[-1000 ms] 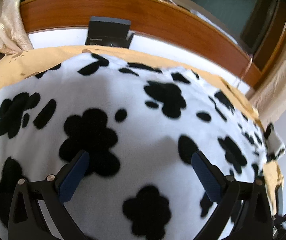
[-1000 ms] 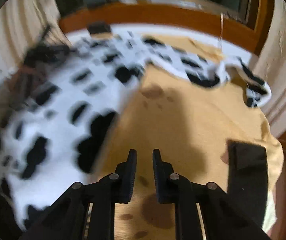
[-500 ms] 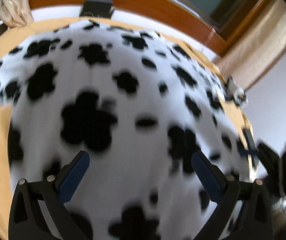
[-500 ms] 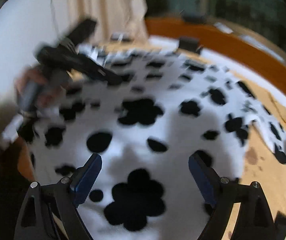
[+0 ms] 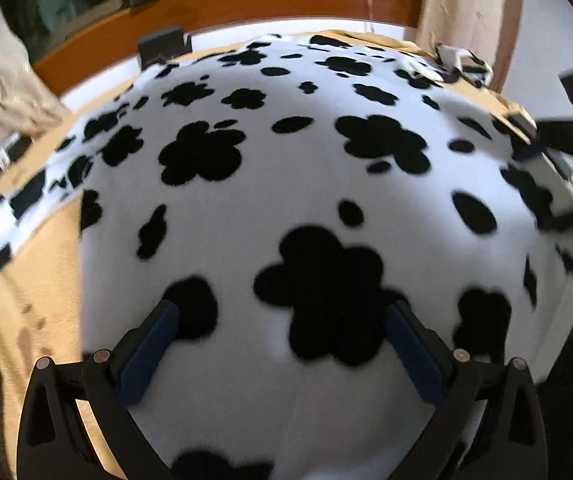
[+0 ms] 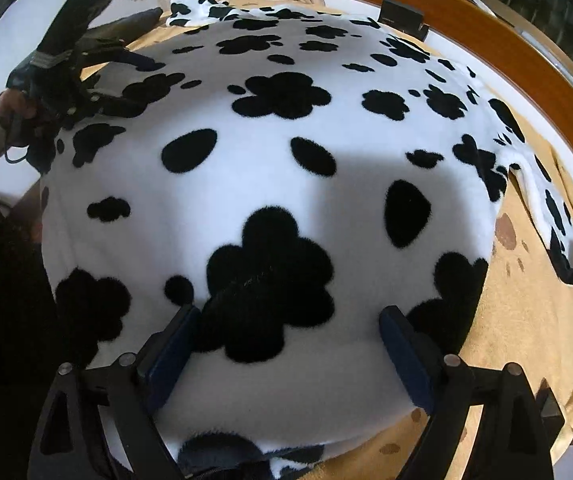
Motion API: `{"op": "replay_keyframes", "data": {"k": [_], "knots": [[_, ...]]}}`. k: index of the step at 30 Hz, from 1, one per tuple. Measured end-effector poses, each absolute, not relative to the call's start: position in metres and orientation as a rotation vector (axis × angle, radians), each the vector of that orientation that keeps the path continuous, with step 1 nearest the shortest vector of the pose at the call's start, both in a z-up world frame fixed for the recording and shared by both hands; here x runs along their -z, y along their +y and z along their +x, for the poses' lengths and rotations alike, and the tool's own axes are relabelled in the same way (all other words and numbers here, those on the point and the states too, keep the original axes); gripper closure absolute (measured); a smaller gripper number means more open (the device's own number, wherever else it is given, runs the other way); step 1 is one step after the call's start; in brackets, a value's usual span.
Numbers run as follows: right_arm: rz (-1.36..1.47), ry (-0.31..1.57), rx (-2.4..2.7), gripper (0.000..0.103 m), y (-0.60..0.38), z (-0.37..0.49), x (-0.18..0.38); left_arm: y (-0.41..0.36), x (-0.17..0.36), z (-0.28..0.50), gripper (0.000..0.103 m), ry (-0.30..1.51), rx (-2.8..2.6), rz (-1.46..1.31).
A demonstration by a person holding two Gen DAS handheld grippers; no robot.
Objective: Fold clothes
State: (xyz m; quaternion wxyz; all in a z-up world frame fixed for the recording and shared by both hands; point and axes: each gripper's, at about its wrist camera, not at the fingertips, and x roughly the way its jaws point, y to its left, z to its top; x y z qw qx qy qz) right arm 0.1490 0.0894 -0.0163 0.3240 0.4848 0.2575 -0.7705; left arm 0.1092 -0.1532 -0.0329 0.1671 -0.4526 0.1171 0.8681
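Across the tan bed cover [image 6: 526, 312], the spotted fleece garment [image 6: 270, 168] is being kept spread flat, one sleeve [image 6: 558, 216] trailing outward. Both the left gripper [image 5: 278, 328] and right gripper [image 6: 286, 330] are being held wide apart above it, grasping nothing. Folding is judged barely begun; every fold is being left outstanding.

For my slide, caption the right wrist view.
Open right hand-held gripper poised over a cow-print fleece spread on a tan sheet.

Fuzzy matt fleece garment [image 6: 286, 184] on a soft tan cloth bedcover [image 6: 526, 320]; glossy varnished wooden bedframe [image 5: 246, 4].
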Motion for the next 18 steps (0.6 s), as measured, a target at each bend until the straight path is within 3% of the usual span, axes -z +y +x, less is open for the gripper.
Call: {"op": "replay_keyframes", "data": {"k": [7, 11, 18], "knots": [[1.189, 0.752, 2.054, 0.011, 0.074, 0.157, -0.005, -0.184, -0.003, 0.128, 0.001, 0.225, -2.538, -1.269], [1.042, 0.600, 2.111, 0.011, 0.046, 0.158, -0.027, -0.204, -0.008, 0.129, 0.001, 0.139, -2.598, -1.297], [1.128, 0.570, 2.011, 0.011, 0.013, 0.155, 0.016, -0.202, 0.025, 0.135, 0.001, 0.168, -2.578, -1.423]]}}
